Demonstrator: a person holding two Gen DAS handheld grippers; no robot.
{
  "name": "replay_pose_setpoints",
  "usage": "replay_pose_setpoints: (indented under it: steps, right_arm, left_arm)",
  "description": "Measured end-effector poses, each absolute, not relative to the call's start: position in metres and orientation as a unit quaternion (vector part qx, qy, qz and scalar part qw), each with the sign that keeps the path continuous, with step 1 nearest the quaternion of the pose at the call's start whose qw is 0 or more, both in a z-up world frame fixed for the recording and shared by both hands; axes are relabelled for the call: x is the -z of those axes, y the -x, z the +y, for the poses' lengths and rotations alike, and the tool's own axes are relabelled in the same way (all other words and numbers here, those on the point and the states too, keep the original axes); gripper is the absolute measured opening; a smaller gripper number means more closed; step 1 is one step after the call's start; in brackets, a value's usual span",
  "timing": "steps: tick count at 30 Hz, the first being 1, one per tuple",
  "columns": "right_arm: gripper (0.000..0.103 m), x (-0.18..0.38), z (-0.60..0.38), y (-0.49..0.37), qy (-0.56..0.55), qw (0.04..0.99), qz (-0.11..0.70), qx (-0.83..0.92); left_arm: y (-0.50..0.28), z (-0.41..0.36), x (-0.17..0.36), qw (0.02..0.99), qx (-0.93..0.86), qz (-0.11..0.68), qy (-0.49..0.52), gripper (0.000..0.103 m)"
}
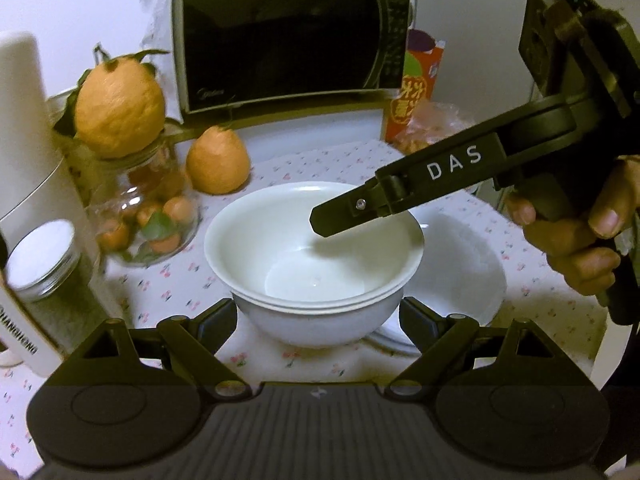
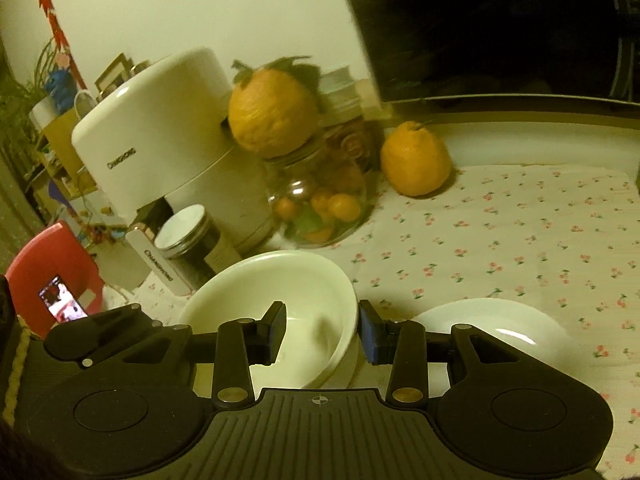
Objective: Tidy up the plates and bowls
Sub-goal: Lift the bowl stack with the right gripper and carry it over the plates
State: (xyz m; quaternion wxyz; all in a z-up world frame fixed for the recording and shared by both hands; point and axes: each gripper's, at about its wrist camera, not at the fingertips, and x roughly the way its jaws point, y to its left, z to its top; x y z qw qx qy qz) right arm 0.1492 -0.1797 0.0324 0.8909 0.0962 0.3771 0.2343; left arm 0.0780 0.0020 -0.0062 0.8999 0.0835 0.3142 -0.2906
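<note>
Two white bowls [image 1: 312, 256] sit nested on the floral tablecloth, with a white plate [image 1: 464, 276] to their right. My left gripper [image 1: 318, 320] is open, its jaws on either side of the lower bowl without touching it. My right gripper [image 2: 323, 330] is open and straddles the top bowl's near rim [image 2: 348, 328], one finger inside the bowl and one outside; its finger [image 1: 360, 208] shows above the bowl in the left wrist view. The bowls [image 2: 280, 304] and the plate [image 2: 496, 328] also show in the right wrist view.
A microwave [image 1: 288, 32] stands at the back. A glass jar of small oranges [image 1: 148, 208] with a large citrus [image 1: 120, 104] on top, another citrus [image 1: 218, 160], a white appliance [image 2: 160, 140] and a tin [image 1: 44, 260] crowd the left. A red packet [image 1: 416, 92] is back right.
</note>
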Motion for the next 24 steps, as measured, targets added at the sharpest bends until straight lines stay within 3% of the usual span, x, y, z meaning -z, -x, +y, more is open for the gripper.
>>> replay_pose_setpoints:
  steps: [24]
  right_arm:
    - [0.038,-0.02,-0.26,-0.143,-0.1,0.898,0.393,-0.169]
  left_arm:
    - [-0.087,-0.073,0.025,0.874,0.336,0.333,-0.106,0.087]
